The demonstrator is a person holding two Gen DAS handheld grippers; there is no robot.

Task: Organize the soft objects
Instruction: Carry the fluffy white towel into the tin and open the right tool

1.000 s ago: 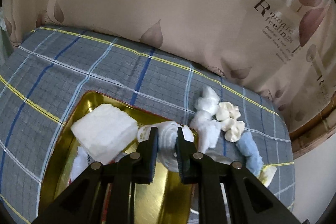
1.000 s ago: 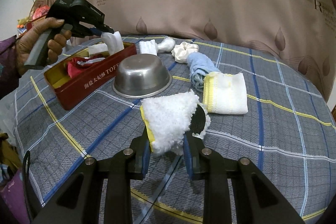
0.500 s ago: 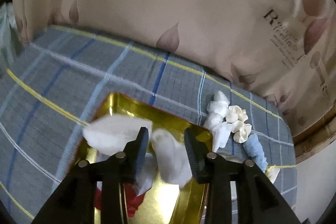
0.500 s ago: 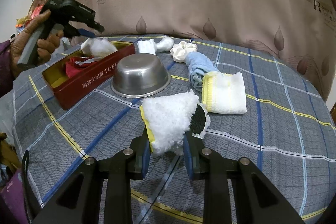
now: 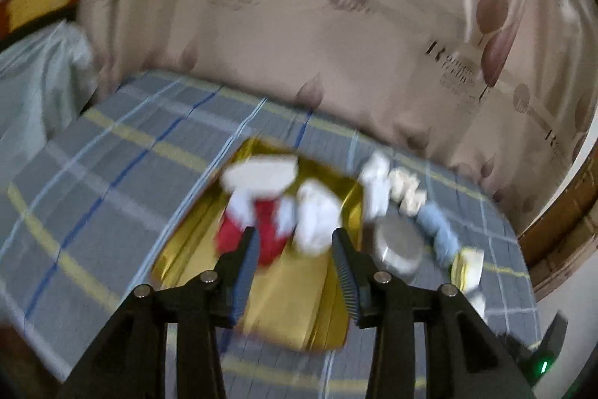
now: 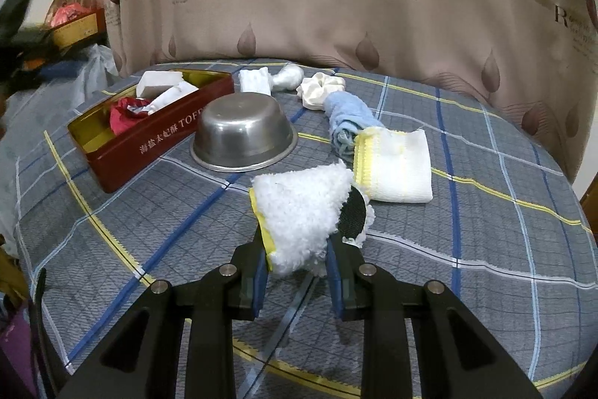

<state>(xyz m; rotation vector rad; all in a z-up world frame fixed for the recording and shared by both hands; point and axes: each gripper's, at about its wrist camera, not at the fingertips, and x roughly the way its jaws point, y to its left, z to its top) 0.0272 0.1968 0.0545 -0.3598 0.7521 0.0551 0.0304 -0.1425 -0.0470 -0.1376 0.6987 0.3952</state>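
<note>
My right gripper is shut on a fluffy white pad with a yellow edge, held just above the checked tablecloth. The red tin at the left holds a red cloth and white soft pieces. In the blurred left wrist view my left gripper hovers over the tin's gold inside; its jaws are opening and nothing is between them. The white pieces and the red cloth lie in the tin beyond the fingertips.
An upturned steel bowl stands right of the tin. Behind it lie white foam pieces, a cream scrunchie, a rolled blue towel and a folded white cloth. A curtain hangs close behind the round table.
My left gripper let go of the white piece, which now lies in the tin, opened, and pulled back and up from the tin. The right gripper and its pad stayed still.
</note>
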